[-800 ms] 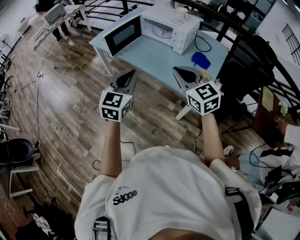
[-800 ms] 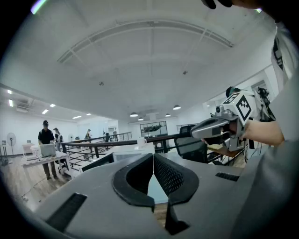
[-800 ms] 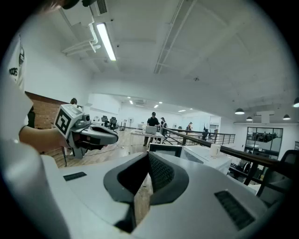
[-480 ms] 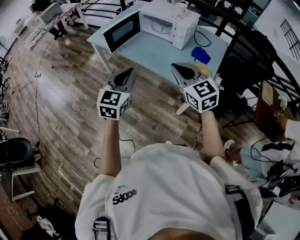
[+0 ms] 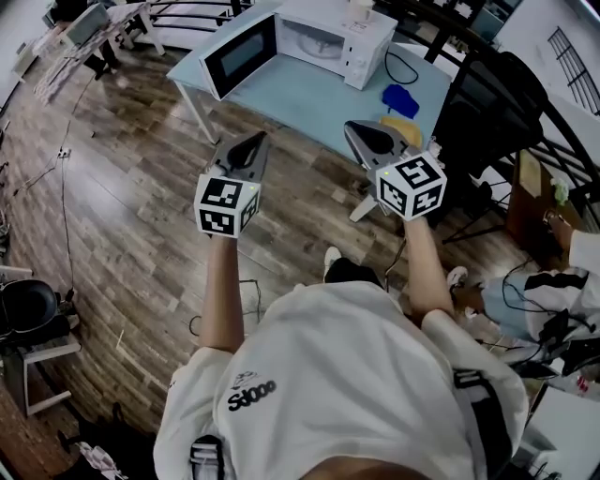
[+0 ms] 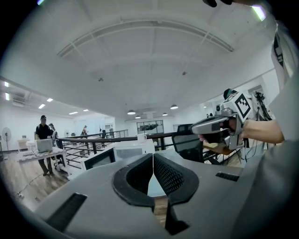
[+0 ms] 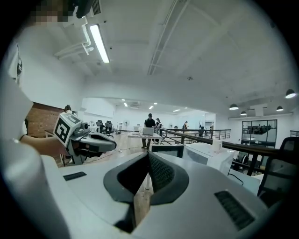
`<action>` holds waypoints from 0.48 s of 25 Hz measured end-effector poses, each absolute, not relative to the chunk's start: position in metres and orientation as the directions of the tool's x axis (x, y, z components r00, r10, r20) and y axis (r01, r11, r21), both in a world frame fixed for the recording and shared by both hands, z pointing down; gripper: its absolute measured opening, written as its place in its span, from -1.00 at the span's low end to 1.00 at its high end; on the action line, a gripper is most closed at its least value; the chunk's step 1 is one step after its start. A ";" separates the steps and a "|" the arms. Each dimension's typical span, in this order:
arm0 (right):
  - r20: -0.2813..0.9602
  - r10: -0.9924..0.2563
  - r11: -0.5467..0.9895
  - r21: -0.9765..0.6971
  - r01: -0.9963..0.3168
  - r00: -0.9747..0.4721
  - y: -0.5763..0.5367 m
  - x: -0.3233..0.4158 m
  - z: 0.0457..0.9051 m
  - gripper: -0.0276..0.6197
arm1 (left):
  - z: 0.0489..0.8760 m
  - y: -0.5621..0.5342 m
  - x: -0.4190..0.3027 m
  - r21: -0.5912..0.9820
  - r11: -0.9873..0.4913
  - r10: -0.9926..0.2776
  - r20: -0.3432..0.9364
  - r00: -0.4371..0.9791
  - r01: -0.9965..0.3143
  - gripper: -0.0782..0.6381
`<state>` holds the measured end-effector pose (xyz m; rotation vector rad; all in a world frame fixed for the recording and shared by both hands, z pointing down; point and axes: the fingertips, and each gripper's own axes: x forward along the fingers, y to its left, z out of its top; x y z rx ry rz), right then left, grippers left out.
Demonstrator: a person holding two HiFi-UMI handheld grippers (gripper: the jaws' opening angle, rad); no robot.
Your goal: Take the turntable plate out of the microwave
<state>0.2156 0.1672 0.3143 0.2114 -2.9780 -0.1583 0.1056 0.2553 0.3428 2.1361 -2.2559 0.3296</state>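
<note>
The white microwave (image 5: 339, 39) stands on a light blue table (image 5: 309, 105) at the top of the head view, its dark door (image 5: 239, 54) swung open to the left. The turntable plate (image 5: 315, 44) shows faintly inside the cavity. Both grippers hang in the air over the wooden floor, well short of the table. My left gripper (image 5: 255, 145) is shut with nothing in it, and so is my right gripper (image 5: 358, 134). In the left gripper view the jaws (image 6: 153, 173) meet, with the microwave (image 6: 133, 150) beyond them. In the right gripper view the shut jaws (image 7: 148, 164) point at the microwave (image 7: 208, 154).
A white cup (image 5: 359, 9) sits on top of the microwave. A blue cloth (image 5: 400, 98) and a yellow object (image 5: 401, 127) lie on the table's right part. A black chair (image 5: 487, 108) stands to the right. A railing runs behind the table; people stand far off.
The table and microwave have slid toward the top of the head view. A shoe now shows below the grippers. Both grippers stay shut and held out in front.
</note>
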 end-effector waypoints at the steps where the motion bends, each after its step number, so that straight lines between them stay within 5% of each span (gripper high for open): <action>1: 0.140 -0.152 0.984 0.119 -0.136 -0.978 0.166 0.212 0.313 -0.90 | 0.343 0.256 0.102 -0.138 0.046 -0.985 0.157 -0.068 -0.989 -0.73; 12: 0.099 -0.198 0.978 0.079 -0.191 -0.975 0.088 0.166 0.322 -0.90 | 0.360 0.196 0.047 -0.121 0.065 -0.978 0.189 -0.088 -0.991 -0.73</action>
